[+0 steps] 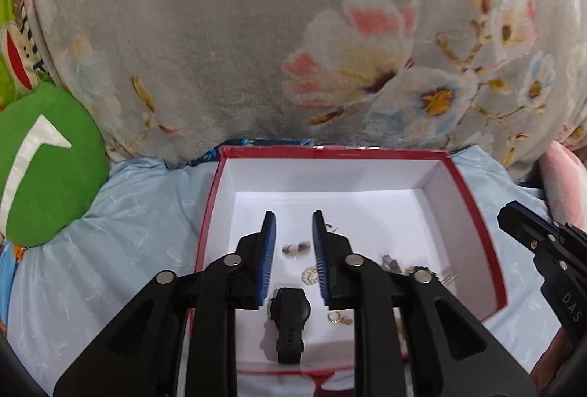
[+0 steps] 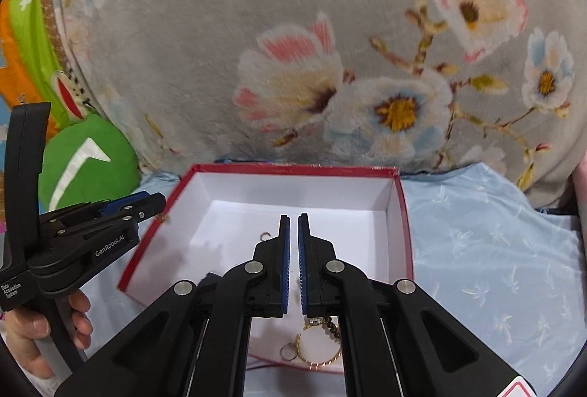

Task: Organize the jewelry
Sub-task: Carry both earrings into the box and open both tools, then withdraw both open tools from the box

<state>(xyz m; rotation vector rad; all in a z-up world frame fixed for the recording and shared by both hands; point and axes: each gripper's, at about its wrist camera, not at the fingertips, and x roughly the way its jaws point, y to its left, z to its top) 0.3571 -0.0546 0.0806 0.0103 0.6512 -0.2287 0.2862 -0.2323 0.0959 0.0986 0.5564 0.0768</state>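
A red box with a white inside (image 1: 491, 250) sits on a pale blue sheet. In it lie a black watch (image 1: 290, 320), small earrings (image 1: 295, 247), a pale bead piece (image 1: 310, 275), gold rings (image 1: 339, 318) and more pieces at the right (image 1: 414, 268). My left gripper (image 1: 293, 221) is open and empty, hovering over the box above the earrings. My right gripper (image 2: 293, 217) hovers over the same box (image 2: 401, 213) with its jaws nearly closed and nothing between them. Below it lie gold hoops (image 2: 315, 356); a small ring (image 2: 265, 235) lies to its left.
A large grey floral blanket (image 1: 293, 30) rises right behind the box. A green cushion (image 1: 44, 162) lies at the left. The right gripper shows at the left view's right edge (image 1: 543, 243); the left gripper and hand show at the right view's left (image 2: 91, 232).
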